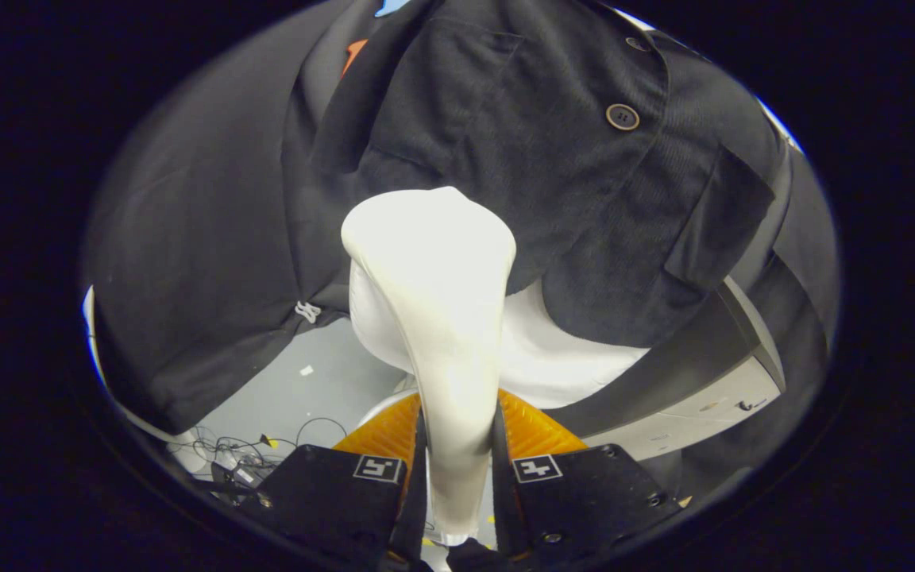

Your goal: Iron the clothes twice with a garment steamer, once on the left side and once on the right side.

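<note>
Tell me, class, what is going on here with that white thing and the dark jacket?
A person's handheld gripper is shut on the handle of a white garment steamer, with both fingers pressing its sides. The steamer's wide head points at a dark jacket with a brown button and patch pockets, hanging over a white form. The head sits at the jacket's lower front, near the open edge.

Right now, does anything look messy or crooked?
Nothing is spilled or broken. The gripper is shut on the white steamer, whose head sits against the dark jacket. The jacket's hem hangs unevenly, and loose cables lie tangled on the floor.
</note>
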`<state>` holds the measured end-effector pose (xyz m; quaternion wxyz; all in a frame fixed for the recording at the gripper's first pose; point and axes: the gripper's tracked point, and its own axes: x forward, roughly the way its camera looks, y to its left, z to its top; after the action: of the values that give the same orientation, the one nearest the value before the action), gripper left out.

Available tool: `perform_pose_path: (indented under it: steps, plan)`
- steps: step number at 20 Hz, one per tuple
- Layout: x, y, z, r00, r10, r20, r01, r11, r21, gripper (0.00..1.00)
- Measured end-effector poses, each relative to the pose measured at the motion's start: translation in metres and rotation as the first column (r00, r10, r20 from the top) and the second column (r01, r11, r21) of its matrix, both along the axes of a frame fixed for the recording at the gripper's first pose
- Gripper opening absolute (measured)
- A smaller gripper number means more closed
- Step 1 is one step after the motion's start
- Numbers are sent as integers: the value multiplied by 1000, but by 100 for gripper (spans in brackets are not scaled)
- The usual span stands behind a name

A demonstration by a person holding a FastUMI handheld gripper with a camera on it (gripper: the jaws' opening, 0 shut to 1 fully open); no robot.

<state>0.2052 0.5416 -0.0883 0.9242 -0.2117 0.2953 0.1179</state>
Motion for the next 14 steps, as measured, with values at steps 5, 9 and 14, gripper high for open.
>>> perform_pose_path:
  steps: [5,9,14]
  plan:
    - [-15,-21,23,1000,9,18,-11,997,82,37]
    - [-38,-51,63,998,25,55,-35,981,193,37]
    - [-75,-131,117,990,1,142,-47,946,322,37]
